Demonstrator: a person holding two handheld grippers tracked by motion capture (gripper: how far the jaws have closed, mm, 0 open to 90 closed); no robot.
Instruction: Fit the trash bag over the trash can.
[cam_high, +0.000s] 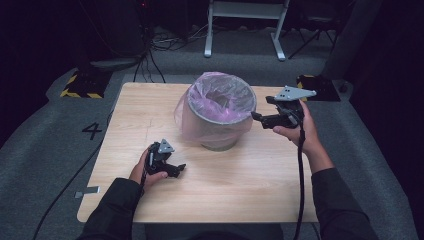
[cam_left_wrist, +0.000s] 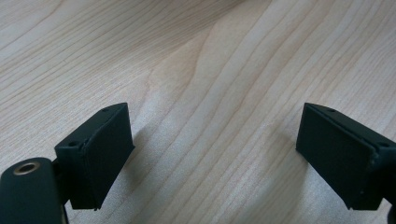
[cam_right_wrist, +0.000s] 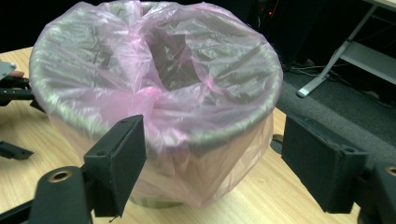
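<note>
At the near left of the desk (cam_high: 250, 190), the left hand-held gripper (cam_high: 176, 169) rests low over bare wood, its jaws spread apart with nothing between them, well apart from the work. At the middle of the desk stands a grey bin (cam_high: 218, 142) lined with a pink plastic bag (cam_high: 200, 117), the film folded over the rim and hanging loosely down the outside, while the slack inside bunches toward the centre. To the right, the right hand-held gripper (cam_high: 256, 116) is held just beside the bin's rim, jaws wide apart and framing the pink film in its own view, gripping nothing. Judging by this, the bag looks already seated over the rim, and what is left appears to be a pinch on the film at the right edge, either to tidy the lining or to lift it; which of the two cannot be told. The bin's inside is veiled by crumpled plastic, so any contents are hidden, and its far side and base are largely screened by the bag.
</note>
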